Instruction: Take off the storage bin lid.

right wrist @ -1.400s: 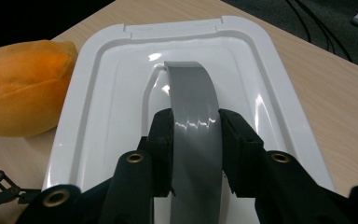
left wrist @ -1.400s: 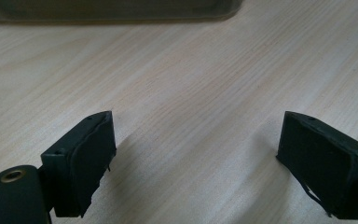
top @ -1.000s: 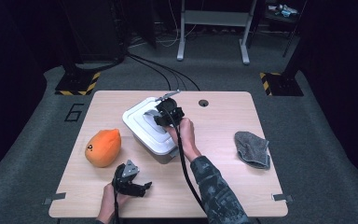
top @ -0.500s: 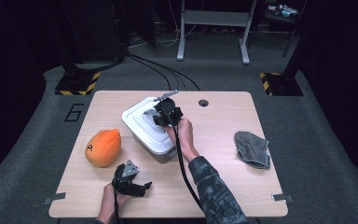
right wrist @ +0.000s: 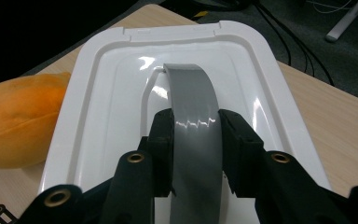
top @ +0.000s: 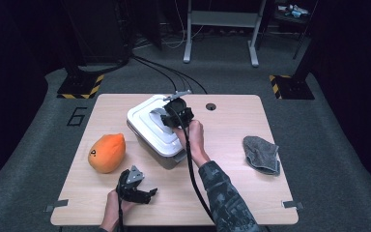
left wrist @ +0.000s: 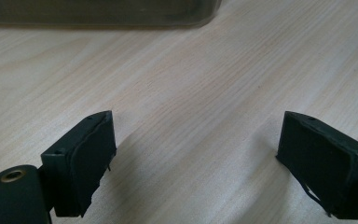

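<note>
little differs from the earlier frames: the right gripper [top: 173, 115] still sits on the lid [top: 149, 129] of the box [top: 166, 158], and the left gripper [top: 136, 189] still rests low near the table's [top: 232, 174] near edge, with perhaps a slight shift of the right hand [top: 192, 137], though the high view is too coarse to be sure.

the box stands at the table's middle, between the orange fruit [top: 107, 152] on the left and the grey cloth [top: 262, 153] well apart on the right. its long axis runs on a diagonal, from far-left to near-right, with one corner toward the person.

in the right gripper view the jaws are closed on the grey handle [right wrist: 196, 140], one pad [right wrist: 162, 140] touching each side of the band. the handle arches along the lid's [right wrist: 116, 93] long axis, pointing away toward its far end. the fruit [right wrist: 18, 121] lies just beside the lid on the left.

in the left gripper view the left gripper [left wrist: 193, 158] has its jaws spread wide with nothing between them, low over bare wood [left wrist: 191, 84]; the box's wall [left wrist: 102, 11] shows at the top edge.
</note>
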`<act>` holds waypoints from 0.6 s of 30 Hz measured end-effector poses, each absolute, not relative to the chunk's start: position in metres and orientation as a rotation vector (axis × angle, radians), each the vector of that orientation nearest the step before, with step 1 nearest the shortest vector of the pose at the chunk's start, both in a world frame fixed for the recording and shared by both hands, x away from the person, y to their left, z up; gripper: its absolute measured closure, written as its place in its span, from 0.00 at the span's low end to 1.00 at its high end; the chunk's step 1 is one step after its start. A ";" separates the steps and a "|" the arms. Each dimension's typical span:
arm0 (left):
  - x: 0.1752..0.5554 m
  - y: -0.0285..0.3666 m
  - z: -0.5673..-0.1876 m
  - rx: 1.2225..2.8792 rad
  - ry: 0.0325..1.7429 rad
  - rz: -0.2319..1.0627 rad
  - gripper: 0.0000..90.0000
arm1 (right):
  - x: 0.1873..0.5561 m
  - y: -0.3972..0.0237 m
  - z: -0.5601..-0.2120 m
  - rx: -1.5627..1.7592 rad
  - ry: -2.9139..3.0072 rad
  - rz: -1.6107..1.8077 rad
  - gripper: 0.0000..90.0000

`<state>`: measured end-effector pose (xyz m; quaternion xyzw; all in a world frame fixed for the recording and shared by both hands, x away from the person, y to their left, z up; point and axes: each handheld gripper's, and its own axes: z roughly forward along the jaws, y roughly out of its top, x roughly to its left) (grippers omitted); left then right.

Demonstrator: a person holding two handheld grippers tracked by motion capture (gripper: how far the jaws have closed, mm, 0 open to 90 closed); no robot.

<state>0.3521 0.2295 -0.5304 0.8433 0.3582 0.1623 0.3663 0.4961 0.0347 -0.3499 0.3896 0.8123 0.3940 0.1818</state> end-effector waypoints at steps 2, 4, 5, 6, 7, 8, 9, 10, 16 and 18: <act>0.352 0.230 -0.530 2.172 0.918 0.420 0.12 | 0.495 0.031 -0.347 1.109 2.284 1.117 0.74; 0.352 0.230 -0.530 2.174 0.917 0.417 0.12 | 0.495 0.028 -0.345 1.107 2.278 1.119 0.74; 0.352 0.230 -0.530 2.173 0.917 0.419 0.12 | 0.494 0.026 -0.343 1.120 2.275 1.116 0.74; 0.352 0.230 -0.530 2.173 0.917 0.420 0.12 | 0.494 0.024 -0.342 1.128 2.271 1.114 0.74; 0.352 0.230 -0.530 2.173 0.917 0.421 0.12 | 0.495 0.021 -0.341 1.110 2.272 1.116 0.74; 0.352 0.230 -0.530 2.175 0.916 0.420 0.12 | 0.493 0.020 -0.340 1.145 2.268 1.116 0.74; 0.352 0.230 -0.530 2.174 0.916 0.422 0.12 | 0.494 0.017 -0.339 1.132 2.265 1.115 0.74; 0.352 0.230 -0.530 2.174 0.917 0.420 0.12 | 0.494 0.015 -0.338 1.127 2.260 1.118 0.74; 0.352 0.230 -0.530 2.174 0.918 0.420 0.12 | 0.493 0.003 -0.333 1.142 2.237 1.121 0.74; 0.352 0.230 -0.530 2.174 0.918 0.420 0.12 | 0.494 -0.002 -0.331 1.138 2.230 1.109 0.74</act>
